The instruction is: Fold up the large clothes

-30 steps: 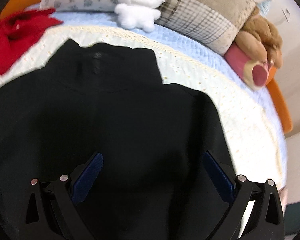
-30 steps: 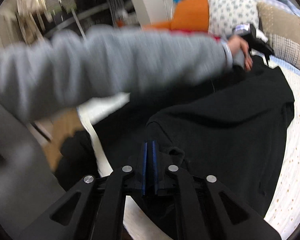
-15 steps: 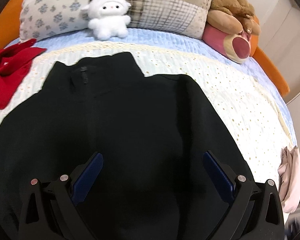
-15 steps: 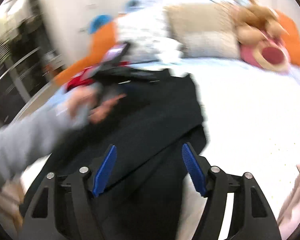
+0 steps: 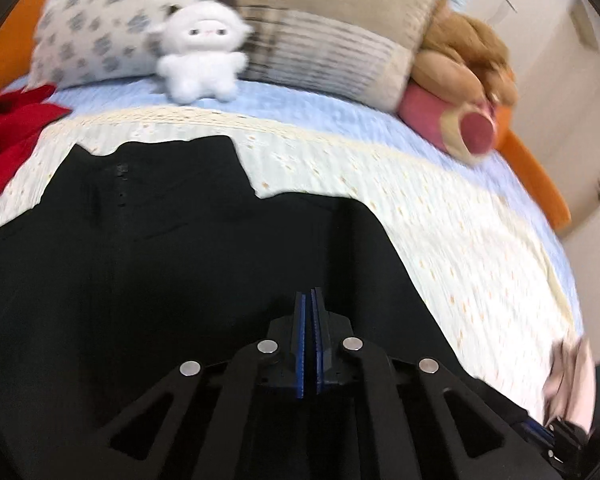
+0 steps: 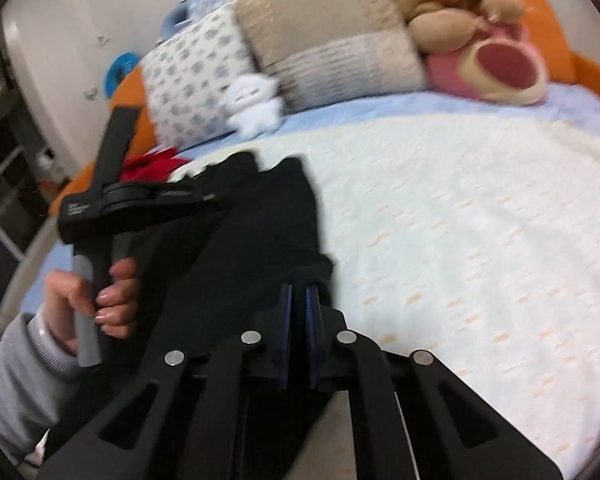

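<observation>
A large black garment (image 5: 172, 248) lies spread on the bed, collar toward the pillows; it also shows in the right wrist view (image 6: 260, 240). My left gripper (image 5: 310, 300) is shut over the garment's lower middle; whether cloth is pinched between the blue pads is hidden. My right gripper (image 6: 297, 294) has its pads close together on the garment's right edge fold, with black cloth between them. The left hand-held gripper body (image 6: 112, 200) and the hand holding it show at the left of the right wrist view.
A cream blanket (image 6: 460, 220) covers the blue bed. At the head stand a floral pillow (image 5: 112, 24), a patchwork pillow (image 5: 332, 40), a white plush (image 5: 202, 54) and a brown and pink plush (image 5: 460, 92). A red cloth (image 5: 8, 128) lies left. A pale cloth (image 5: 572, 384) lies right.
Both grippers were open half a second ago and are now closed. The right gripper has come down onto the garment's right edge. The left view has shifted slightly.
</observation>
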{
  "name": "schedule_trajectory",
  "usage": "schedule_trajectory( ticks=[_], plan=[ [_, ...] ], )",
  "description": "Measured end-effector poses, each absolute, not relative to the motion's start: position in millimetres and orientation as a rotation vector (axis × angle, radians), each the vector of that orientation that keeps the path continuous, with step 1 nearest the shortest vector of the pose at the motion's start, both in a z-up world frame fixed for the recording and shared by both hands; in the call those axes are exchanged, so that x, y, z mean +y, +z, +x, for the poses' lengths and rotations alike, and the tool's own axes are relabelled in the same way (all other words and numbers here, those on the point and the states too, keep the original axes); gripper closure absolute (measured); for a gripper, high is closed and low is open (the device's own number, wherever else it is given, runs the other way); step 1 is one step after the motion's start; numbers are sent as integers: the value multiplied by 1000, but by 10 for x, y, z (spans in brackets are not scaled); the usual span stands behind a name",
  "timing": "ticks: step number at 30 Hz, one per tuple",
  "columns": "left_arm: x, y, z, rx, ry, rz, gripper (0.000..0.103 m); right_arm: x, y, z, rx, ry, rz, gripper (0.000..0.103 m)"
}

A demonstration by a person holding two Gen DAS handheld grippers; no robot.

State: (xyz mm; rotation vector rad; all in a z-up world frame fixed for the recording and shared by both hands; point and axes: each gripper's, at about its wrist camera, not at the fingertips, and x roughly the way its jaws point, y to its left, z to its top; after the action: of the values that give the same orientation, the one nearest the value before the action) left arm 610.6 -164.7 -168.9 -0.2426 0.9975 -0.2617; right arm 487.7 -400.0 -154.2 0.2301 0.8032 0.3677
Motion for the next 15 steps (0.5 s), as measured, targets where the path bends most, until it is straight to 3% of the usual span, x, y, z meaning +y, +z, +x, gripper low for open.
schedule_trajectory(
  ticks=[5, 6, 7, 8, 9, 13, 15],
  plan=[
    [-1564, -1934, 6130, 1073, -217, -281, 93, -3958, -1722, 4949, 857, 343, 169, 94],
    [-1545, -1923, 6073, 1070, -231, -292, 83, -3901, -1769, 4945, 896, 346, 116, 90],
    [-1518, -1869, 5973, 1064, -249, -287, 63, -3829, -1797, 4978, 915, 338, 85, 84],
    [-1513, -1806, 5885, 1057, -257, -266, 53, -3822, -1791, 4942, 924, 315, 52, 59],
    [-1503, -1727, 5754, 1042, -264, -234, 31, -3847, -1732, 4838, 905, 285, 36, 44],
    [-1378, -1256, 4880, 965, -328, -23, 12, -3827, -1303, 4289, 786, 320, 20, 44],
    [-1161, -1045, 4381, 931, -335, 7, 10, -3738, -1064, 3950, 735, 361, 12, 44]
  ],
)
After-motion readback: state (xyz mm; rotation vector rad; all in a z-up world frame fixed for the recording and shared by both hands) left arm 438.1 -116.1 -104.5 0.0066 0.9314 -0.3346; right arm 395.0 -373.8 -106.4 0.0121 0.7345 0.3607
